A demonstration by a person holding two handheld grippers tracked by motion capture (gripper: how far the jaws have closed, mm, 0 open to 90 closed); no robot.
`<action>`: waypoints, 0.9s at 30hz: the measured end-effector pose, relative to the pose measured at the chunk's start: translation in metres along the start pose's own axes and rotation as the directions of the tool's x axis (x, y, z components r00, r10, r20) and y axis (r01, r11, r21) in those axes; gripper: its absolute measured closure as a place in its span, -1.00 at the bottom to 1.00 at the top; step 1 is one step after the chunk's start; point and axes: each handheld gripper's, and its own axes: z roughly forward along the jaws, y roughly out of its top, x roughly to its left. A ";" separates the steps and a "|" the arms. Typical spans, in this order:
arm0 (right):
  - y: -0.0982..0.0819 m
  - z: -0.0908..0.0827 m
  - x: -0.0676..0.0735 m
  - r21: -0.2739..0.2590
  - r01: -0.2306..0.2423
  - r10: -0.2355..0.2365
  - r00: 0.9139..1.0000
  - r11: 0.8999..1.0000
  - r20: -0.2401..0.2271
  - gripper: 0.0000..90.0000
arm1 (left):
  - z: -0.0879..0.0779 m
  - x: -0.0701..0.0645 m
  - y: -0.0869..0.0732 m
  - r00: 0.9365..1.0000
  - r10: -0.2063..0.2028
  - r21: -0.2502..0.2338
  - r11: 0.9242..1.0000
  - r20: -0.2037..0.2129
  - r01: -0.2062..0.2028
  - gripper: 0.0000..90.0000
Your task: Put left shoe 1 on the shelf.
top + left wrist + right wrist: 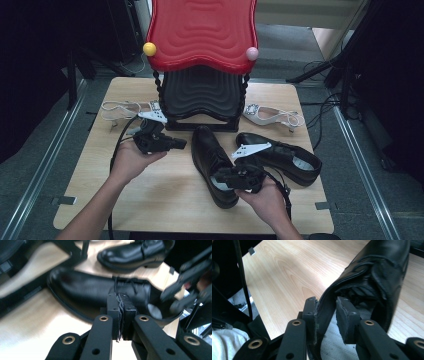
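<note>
- right gripper (223, 176) at the heel opening of the near shoe (210, 155); jaws part open, straddling the heel wall (324, 307), one inside, one outside. outer pad touches; inner pad shows a gap, so no firm pinch.
- left gripper (181, 144) above the bench (165, 195), left of the shoe; jaws pressed together, empty.
- risk: lifting on that loose bite, the soft leather may fold and slip out; toe-heavy shoe would swing down.
- shoe lies mid-bench, long axis front to back, toe toward the rack (200, 90), heel toward the person.
- second shoe (280, 155) just right of it could get knocked.
</note>
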 end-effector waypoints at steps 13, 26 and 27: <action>0.013 0.034 0.006 0.176 -0.060 0.066 0.998 0.983 -0.024 0.46 | -0.032 -0.002 0.066 0.998 0.058 -0.047 0.997 0.007 -0.057 0.98; 0.022 0.065 0.002 0.262 -0.099 0.092 0.995 0.960 0.038 0.48 | -0.070 -0.007 0.124 0.990 0.139 -0.082 0.987 -0.035 -0.142 0.98; 0.022 0.068 0.001 0.274 -0.100 0.092 0.995 0.957 0.043 0.48 | -0.073 -0.007 0.129 0.990 0.136 -0.087 0.987 -0.035 -0.138 0.98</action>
